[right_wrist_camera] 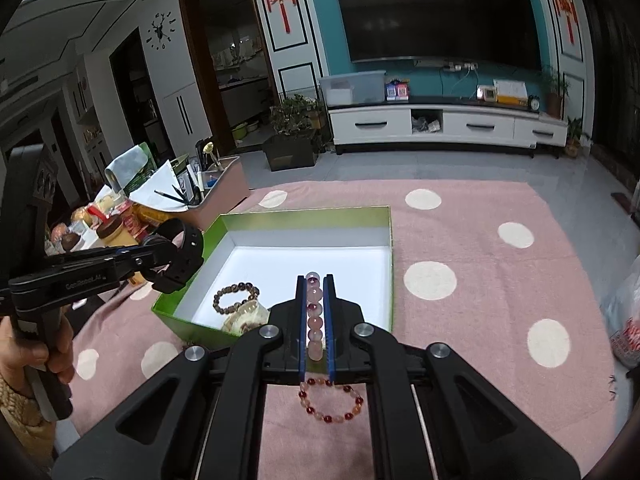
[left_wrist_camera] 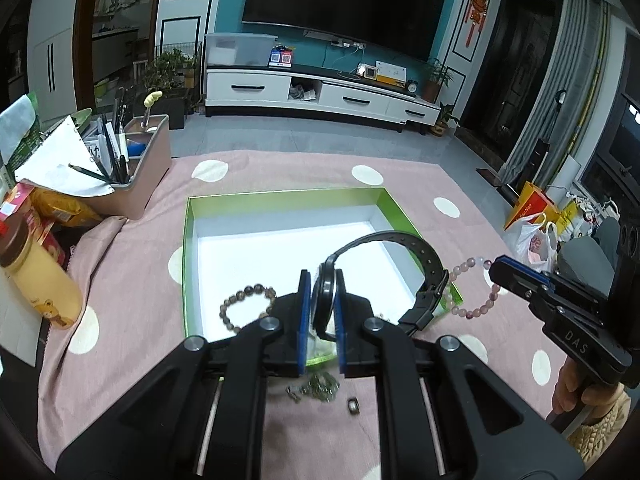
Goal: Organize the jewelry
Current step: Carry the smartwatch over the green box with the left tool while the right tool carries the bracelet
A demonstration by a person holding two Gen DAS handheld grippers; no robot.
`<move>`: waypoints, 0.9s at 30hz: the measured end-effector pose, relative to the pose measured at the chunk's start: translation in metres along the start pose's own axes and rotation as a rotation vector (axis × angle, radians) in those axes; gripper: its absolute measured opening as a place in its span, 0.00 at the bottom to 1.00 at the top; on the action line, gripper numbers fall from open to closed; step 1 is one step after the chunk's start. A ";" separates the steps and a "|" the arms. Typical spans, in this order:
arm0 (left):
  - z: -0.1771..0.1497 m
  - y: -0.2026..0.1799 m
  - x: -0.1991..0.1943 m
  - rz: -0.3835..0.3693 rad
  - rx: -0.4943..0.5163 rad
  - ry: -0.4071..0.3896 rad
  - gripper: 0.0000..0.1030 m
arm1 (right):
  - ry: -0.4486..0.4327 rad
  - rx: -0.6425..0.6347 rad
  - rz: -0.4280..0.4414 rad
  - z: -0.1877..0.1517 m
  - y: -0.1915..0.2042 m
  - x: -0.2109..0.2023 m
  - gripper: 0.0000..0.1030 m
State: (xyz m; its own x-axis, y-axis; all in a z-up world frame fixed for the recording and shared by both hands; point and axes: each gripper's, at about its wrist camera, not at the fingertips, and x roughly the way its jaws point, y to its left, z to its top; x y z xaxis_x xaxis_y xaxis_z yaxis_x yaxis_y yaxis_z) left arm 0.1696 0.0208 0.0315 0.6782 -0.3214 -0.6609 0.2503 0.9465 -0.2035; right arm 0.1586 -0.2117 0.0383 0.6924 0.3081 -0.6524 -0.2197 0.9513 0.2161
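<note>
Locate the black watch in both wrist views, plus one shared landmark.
Left wrist: watch at centre, its case clamped between the left gripper fingers, strap arcing up and right over the green box.
Right wrist: watch at mid-left, held in the left gripper, left of the box.
Shared landmark: the brown bracelet in the box's near-left corner.

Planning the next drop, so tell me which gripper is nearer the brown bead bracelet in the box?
Left. The left gripper hovers just beside the brown bead bracelet; the right gripper sits farther right.
</note>
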 end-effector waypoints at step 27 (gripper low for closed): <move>0.024 0.030 0.129 0.097 -0.079 0.214 0.10 | 0.162 0.052 -0.039 0.007 -0.011 0.112 0.07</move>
State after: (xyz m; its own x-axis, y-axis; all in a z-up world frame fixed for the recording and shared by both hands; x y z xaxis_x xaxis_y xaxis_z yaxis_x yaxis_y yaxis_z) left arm 0.2814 0.0068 -0.0425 0.5323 -0.2238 -0.8164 0.1307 0.9746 -0.1820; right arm 0.2439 -0.1880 -0.0319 0.5786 0.2722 -0.7688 -0.1563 0.9622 0.2230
